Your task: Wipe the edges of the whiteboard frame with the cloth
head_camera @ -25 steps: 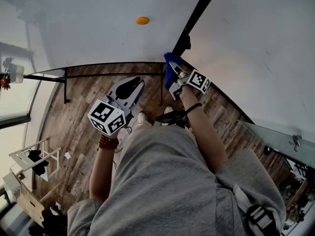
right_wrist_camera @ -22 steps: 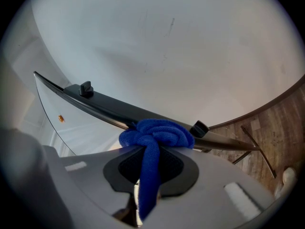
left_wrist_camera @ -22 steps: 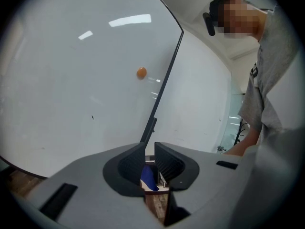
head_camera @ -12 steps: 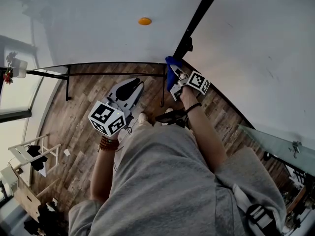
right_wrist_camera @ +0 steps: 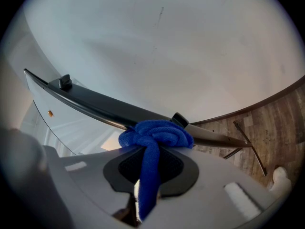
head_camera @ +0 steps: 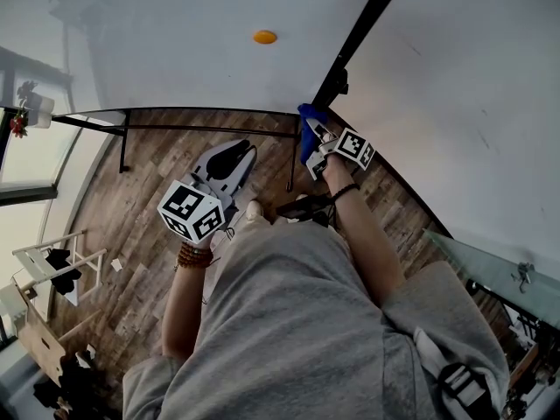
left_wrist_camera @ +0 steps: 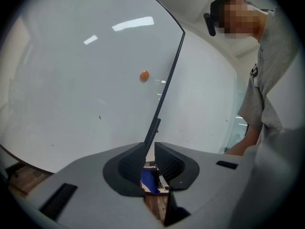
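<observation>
The whiteboard's black frame (head_camera: 363, 24) runs diagonally down to a blue cloth (head_camera: 306, 128). My right gripper (head_camera: 315, 143) is shut on that cloth and holds it against the frame's lower end. In the right gripper view the bunched cloth (right_wrist_camera: 157, 133) lies on the dark frame bar (right_wrist_camera: 95, 104), with a tail hanging between the jaws of the right gripper (right_wrist_camera: 150, 161). My left gripper (head_camera: 236, 153) hangs lower left, away from the board, shut and holding nothing. In the left gripper view, the frame (left_wrist_camera: 167, 85) and the cloth (left_wrist_camera: 148, 181) show beyond the left gripper (left_wrist_camera: 150, 162).
An orange magnet (head_camera: 265, 37) sticks on the white board surface. The stand's black bars (head_camera: 210, 132) cross the wooden floor (head_camera: 140, 234). A glass panel (head_camera: 490, 252) stands at the right and a white rack (head_camera: 44, 274) at the left.
The right gripper keeps the cloth on the frame's lower end and has barely shifted. The left gripper has stayed where it was.
</observation>
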Demonstrator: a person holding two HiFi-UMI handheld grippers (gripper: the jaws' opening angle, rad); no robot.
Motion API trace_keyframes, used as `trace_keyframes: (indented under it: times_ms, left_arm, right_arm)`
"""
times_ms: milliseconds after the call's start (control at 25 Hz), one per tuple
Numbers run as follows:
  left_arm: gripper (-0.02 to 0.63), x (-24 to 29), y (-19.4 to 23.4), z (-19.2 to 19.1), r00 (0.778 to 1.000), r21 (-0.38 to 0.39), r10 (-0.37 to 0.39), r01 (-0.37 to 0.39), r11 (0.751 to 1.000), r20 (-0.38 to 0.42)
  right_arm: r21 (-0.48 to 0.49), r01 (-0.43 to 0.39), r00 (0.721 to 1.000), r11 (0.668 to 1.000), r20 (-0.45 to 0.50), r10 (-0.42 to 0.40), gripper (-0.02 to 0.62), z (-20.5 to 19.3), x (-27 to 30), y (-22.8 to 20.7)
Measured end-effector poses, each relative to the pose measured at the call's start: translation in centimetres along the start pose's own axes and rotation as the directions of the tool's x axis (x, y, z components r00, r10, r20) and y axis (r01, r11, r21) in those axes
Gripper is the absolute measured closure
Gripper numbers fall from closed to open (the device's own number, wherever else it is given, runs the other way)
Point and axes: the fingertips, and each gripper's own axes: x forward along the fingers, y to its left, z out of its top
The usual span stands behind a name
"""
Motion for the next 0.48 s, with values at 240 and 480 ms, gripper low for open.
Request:
trace_keyframes:
  times_ms: [240,480]
  left_arm:
    - [0.538,-0.42,-0.03,-0.15,1.0,-0.006,0.018,-0.018,1.0,0.006]
    - [0.538,-0.99,-0.12,-0.3,0.999,-0.01,0.033,-0.033,0.999,0.015]
  right_arm:
    - [0.01,0.003,1.0,1.0,-0.015,-0.003,0.531,-0.18,0.19,-0.5]
    - [0.017,0.023,0.999,1.0,-0.041,-0.022,0.531,-0.44,0.36,-1.07]
